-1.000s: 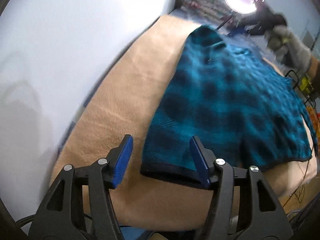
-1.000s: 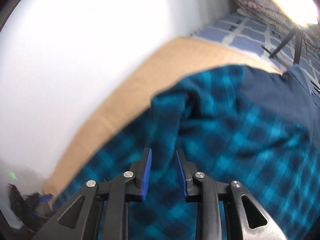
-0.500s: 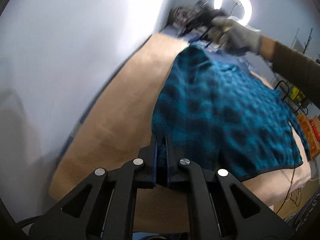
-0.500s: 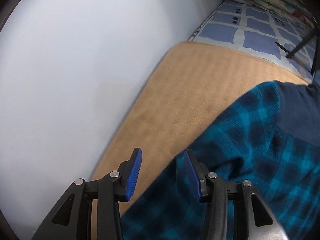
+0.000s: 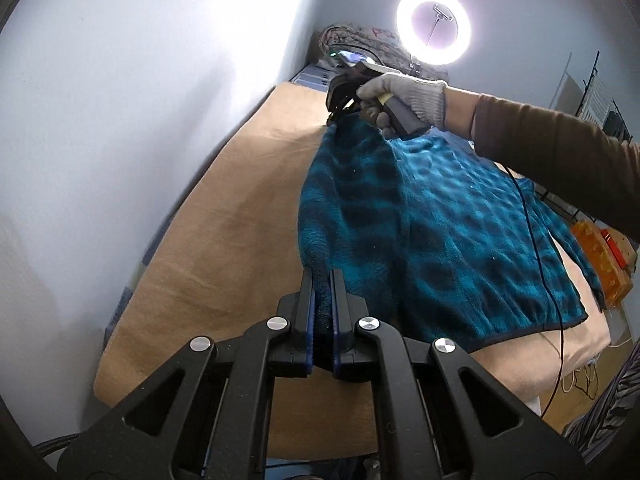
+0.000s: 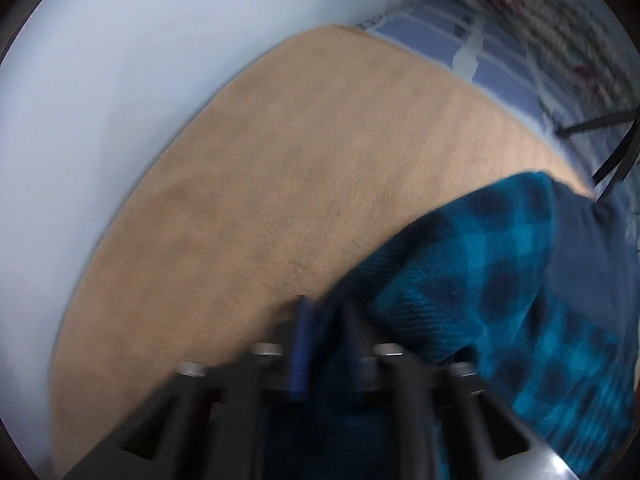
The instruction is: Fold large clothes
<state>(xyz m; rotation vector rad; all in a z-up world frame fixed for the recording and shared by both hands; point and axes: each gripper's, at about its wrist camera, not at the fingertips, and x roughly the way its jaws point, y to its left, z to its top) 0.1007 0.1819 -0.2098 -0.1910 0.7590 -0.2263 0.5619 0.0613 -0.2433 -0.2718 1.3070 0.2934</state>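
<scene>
A teal and dark blue plaid fleece jacket [image 5: 432, 232] lies spread on a tan blanket [image 5: 224, 240] over a bed. My left gripper [image 5: 322, 280] is shut on the jacket's near left hem corner, lifted a little off the blanket. At the far end a gloved hand holds my right gripper [image 5: 334, 118], which pinches the jacket's far left edge near the shoulder. In the blurred right wrist view, the right gripper [image 6: 326, 316] is shut on the plaid fleece [image 6: 480, 280], with the jacket's dark blue lining [image 6: 588, 256] showing to the right.
A pale wall [image 5: 140, 120] runs along the bed's left side. A lit ring light [image 5: 434, 26] on a stand and a patterned bundle [image 5: 360, 46] sit beyond the bed's far end. A thin black cable [image 5: 536, 248] trails over the jacket. An orange object [image 5: 600, 264] lies at the right.
My left gripper closed on the hem corner and lifted it. My right gripper swung down to the jacket's far left edge, opened, then shut on the fleece.
</scene>
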